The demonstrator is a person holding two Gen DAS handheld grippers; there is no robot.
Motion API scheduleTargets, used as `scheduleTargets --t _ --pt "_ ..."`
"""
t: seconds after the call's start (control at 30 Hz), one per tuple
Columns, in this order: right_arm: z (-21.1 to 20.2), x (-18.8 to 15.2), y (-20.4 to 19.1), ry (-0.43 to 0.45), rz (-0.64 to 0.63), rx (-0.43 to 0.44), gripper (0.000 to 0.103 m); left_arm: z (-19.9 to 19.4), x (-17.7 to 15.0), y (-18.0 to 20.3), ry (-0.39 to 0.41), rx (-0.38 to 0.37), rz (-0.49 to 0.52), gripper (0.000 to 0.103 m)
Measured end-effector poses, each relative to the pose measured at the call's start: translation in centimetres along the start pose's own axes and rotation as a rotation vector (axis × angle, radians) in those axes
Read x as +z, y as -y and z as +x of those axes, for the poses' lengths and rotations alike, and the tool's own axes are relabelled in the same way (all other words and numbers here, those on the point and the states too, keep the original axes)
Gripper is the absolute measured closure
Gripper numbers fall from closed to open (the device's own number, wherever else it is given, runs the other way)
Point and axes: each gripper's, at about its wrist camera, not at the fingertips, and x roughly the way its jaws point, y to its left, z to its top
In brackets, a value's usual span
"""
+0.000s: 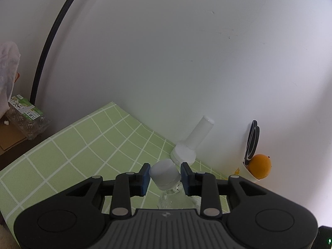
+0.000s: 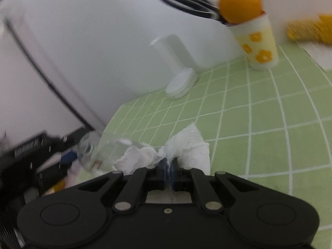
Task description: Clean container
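Between the blue pads of my left hand-held gripper (image 1: 165, 176) sits a clear bottle (image 1: 166, 197), clamped by its white cap (image 1: 165, 174) above the green checked tabletop (image 1: 72, 151). My right hand-held gripper (image 2: 170, 167) is clenched on a crumpled paper towel (image 2: 184, 147), just beside the bottle's see-through body. Farther back, near the wall, stand a white holder (image 2: 178, 66) and a flowered cup (image 2: 259, 43) holding scissors (image 2: 191, 6) and an orange (image 2: 239, 4).

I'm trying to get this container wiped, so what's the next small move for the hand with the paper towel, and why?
Probably bring the right gripper left and press its pinched paper towel onto the clear container. The left gripper grips that container at its white cap, and the towel sits beside the glass.
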Motion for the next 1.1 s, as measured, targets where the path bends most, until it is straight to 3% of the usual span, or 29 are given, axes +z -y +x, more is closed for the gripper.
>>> scheduleTargets --t 0.3,0.63,0.87,1.1 --pt "-0.5 -0.3 0.3 -0.037 -0.051 0.062 0.097 0.0 0.1 0.3 0.001 0.004 0.011 0.069" --pt "-1.5 -0.8 2.0 -0.112 -0.005 0.161 0.098 -0.2 0.2 1.8 -0.010 -0.004 0.050 0.070" --pt "-4.2 -0.4 3.0 -0.075 -0.041 0.041 0.098 -0.7 -0.1 4.2 -0.014 -0.036 0.119 0.071" --pt "-6.4 1.0 2.1 -0.085 -0.309 -0.197 0.098 -1.0 -0.8 8.3 -0.020 -0.090 0.267 0.071"
